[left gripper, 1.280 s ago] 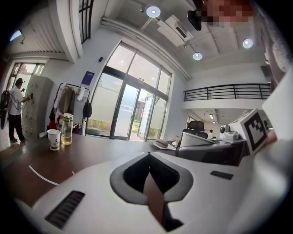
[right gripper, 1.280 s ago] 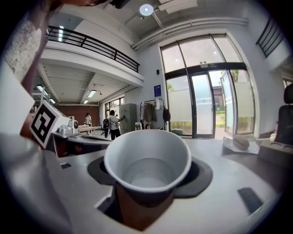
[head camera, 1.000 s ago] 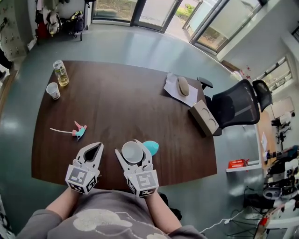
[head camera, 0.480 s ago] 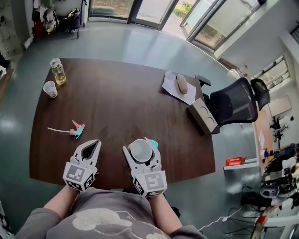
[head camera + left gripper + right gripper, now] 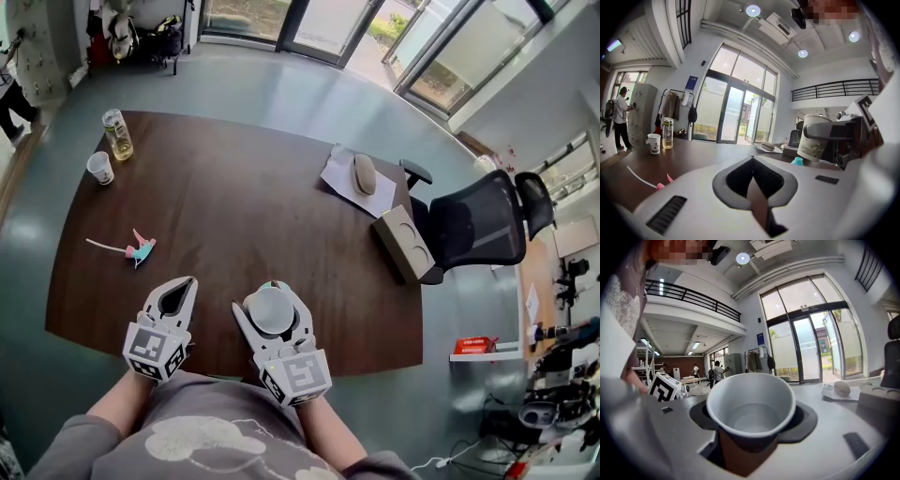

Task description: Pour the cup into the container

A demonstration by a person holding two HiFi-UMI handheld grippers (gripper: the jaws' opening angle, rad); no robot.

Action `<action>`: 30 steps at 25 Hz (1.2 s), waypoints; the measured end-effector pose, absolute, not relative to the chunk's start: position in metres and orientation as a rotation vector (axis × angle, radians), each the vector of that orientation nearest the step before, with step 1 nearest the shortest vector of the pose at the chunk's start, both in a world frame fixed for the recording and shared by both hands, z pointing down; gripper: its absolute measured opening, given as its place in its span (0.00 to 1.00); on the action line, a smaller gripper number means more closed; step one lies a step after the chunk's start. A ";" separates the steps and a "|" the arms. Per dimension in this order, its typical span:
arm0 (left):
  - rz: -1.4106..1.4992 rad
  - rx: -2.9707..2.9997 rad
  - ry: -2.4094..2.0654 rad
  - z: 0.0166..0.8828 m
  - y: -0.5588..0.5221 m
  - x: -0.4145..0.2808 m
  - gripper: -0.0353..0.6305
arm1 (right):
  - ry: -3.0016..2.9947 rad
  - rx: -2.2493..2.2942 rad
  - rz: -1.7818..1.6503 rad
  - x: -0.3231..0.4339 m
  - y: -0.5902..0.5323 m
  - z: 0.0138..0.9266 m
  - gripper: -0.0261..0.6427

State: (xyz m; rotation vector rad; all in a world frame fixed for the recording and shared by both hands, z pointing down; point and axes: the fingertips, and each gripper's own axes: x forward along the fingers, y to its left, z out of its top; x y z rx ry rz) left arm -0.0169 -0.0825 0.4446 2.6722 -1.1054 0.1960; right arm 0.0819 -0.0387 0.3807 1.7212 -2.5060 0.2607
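**Cup held upright ahead of the pour**

The right hand-held gripper (image 5: 270, 292) is clamped on the wall of a white paper cup (image 5: 751, 413). The cup's mouth is up and level, a carrying posture that keeps any contents in until the tilt. Whether liquid is inside cannot be told. The cup hangs over the near edge of the counter (image 5: 234, 216). In the left gripper view a small teal object (image 5: 797, 161) shows just below its base; this is probably the container, and the head view hides it. The left hand-held gripper (image 5: 187, 283) is clenched on nothing just left of the cup and apart from it, which leaves the pouring path free. A bottle (image 5: 117, 134) and a second cup (image 5: 98, 167) stand well apart at the far left — seemingly not involved.
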 end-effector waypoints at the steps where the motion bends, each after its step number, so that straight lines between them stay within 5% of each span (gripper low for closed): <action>1: 0.199 2.673 -1.114 0.444 -0.078 -0.010 0.06 | -2.514 1.700 0.253 0.087 -0.035 0.381 0.49; 18: 0.198 2.628 -1.258 0.444 -0.037 0.081 0.06 | -2.509 1.627 0.302 0.201 0.006 0.405 0.49; 30: 0.250 2.638 -1.215 0.446 -0.043 0.076 0.06 | -2.364 1.625 0.310 0.210 -0.003 0.432 0.49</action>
